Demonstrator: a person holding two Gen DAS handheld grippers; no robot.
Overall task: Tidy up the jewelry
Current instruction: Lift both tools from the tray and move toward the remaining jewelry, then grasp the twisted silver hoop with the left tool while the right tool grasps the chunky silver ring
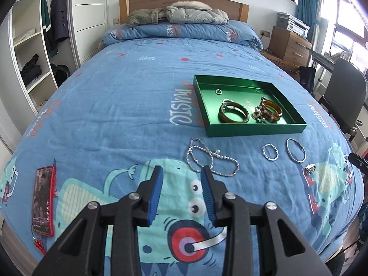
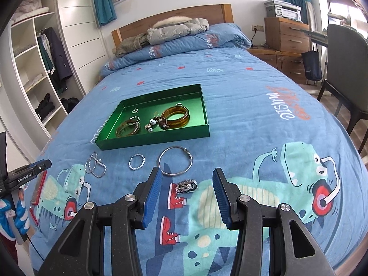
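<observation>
Your left gripper (image 1: 181,172): jaws spread wide, empty, hovering just short of the silver chain (image 1: 210,157). Right gripper (image 2: 186,176): jaws spread wider, nothing pinched, small silver brooch (image 2: 185,185) btwn the tips on the bedspread (image 2: 253,119). Twisted ring (image 2: 136,162) & thin bangle (image 2: 175,163) lie loose just in front of green tray (image 2: 151,142); tray holds 2 amber bangles + beads. Red phone (image 1: 43,201) far left. Bedroom: wood headboard (image 1: 184,2), wardrobe shelves, chair at right.
</observation>
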